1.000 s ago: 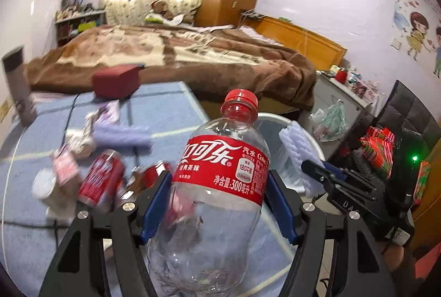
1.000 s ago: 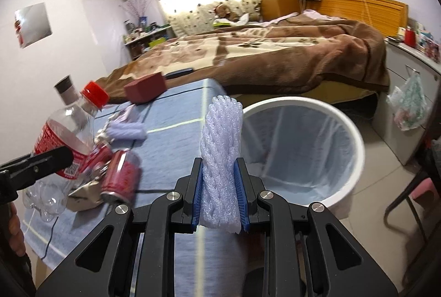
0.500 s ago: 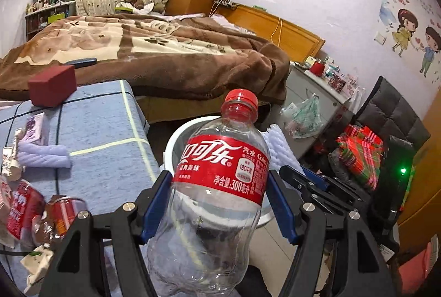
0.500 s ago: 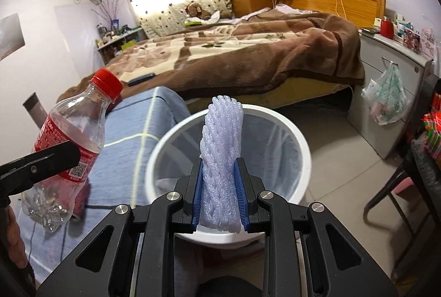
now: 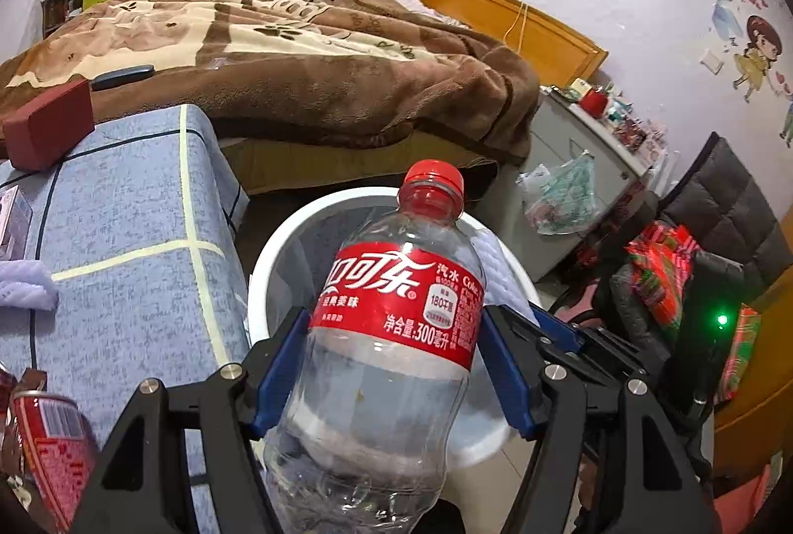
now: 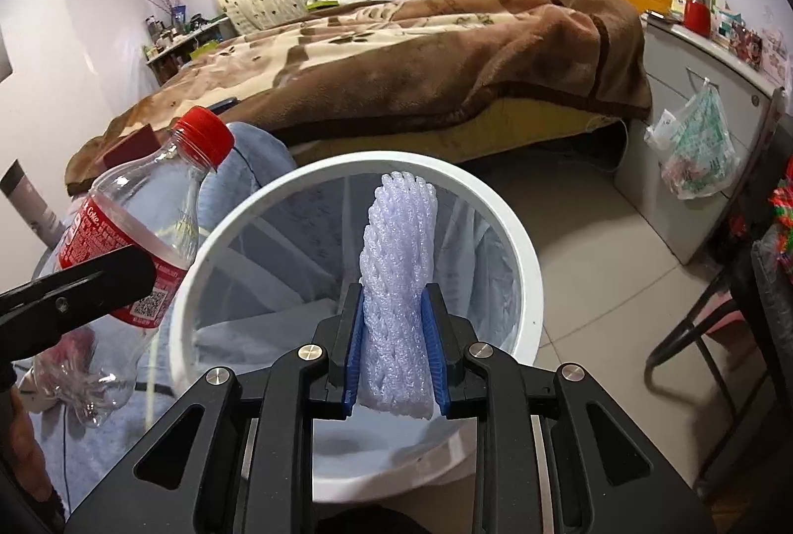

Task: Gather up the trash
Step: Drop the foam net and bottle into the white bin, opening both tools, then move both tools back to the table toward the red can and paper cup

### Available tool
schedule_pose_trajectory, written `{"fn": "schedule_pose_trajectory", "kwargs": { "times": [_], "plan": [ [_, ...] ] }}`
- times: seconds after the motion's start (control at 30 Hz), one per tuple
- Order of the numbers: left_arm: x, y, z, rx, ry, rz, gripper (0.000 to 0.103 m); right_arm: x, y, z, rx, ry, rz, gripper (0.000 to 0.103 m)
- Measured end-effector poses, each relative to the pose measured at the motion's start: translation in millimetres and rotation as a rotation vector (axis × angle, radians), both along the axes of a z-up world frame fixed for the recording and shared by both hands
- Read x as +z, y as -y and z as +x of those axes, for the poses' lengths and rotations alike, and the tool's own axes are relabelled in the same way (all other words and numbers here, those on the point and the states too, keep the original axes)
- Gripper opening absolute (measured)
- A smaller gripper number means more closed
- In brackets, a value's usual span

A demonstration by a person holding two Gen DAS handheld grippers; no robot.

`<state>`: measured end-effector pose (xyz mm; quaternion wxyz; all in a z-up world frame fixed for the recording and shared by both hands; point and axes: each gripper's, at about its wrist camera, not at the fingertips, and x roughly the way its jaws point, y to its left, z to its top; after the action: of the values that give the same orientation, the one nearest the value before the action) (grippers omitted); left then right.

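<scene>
Now the drop-off step is in hand: the left gripper [image 5: 391, 373] is clamped on an empty cola bottle [image 5: 396, 336], and the right gripper [image 6: 394, 348], its jaws just opening, has a white foam net sleeve [image 6: 399, 286] between its pads. Both hang over the white bin [image 6: 520, 246] beside the tabletop [image 5: 124, 212] edge. Next: let both fall inside the rim.

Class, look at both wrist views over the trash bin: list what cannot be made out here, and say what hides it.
- Bin's floor: right wrist view, covered by the foam net and right gripper; contents unknown.
- Bin's near rim: left wrist view, behind the bottle in the left gripper.
- Red can: left wrist view, cut off by the edge.
- Bottle label's small print: too small in either view.
</scene>
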<state>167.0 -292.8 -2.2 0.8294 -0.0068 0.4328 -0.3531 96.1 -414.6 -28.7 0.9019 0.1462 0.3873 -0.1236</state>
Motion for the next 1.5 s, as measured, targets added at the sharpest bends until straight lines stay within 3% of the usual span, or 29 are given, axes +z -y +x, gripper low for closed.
{"fn": "schedule_pose_trajectory", "kwargs": {
  "times": [0.2, 0.23, 0.33, 0.37, 0.93, 1.5],
  "plan": [
    [-8.0, 8.8, 7.9, -0.012, -0.016, 0.004, 0.072, -6.4, 4.7, 3.5, 0.004, -0.036, -0.017, 0.03],
    [-7.0, 8.9, 6.6, -0.016, -0.001, 0.004, 0.074, -7.0, 4.7, 3.2, 0.003, -0.039, -0.02, 0.034],
    [-4.7, 8.7, 6.5, -0.004, 0.021, 0.014, 0.081, -6.6, 4.3, 2.9, 0.001, -0.042, -0.046, 0.059],
    [-4.3, 8.2, 8.0, -0.001, 0.017, 0.009, 0.081, -5.8, 4.1, 1.7, -0.003, -0.039, -0.055, 0.06],
    [18.6, -44.5, -15.0, 0.056, 0.074, -0.022, 0.081, 15.2, -9.9, -21.1, -0.027, 0.052, -0.036, 0.06],
    [32.9, -152.3, -49.2, 0.254, 0.18, -0.007, 0.081, 35.5, -76.0, -31.0, 0.078, 0.161, -0.035, 0.06]
  ]
}}
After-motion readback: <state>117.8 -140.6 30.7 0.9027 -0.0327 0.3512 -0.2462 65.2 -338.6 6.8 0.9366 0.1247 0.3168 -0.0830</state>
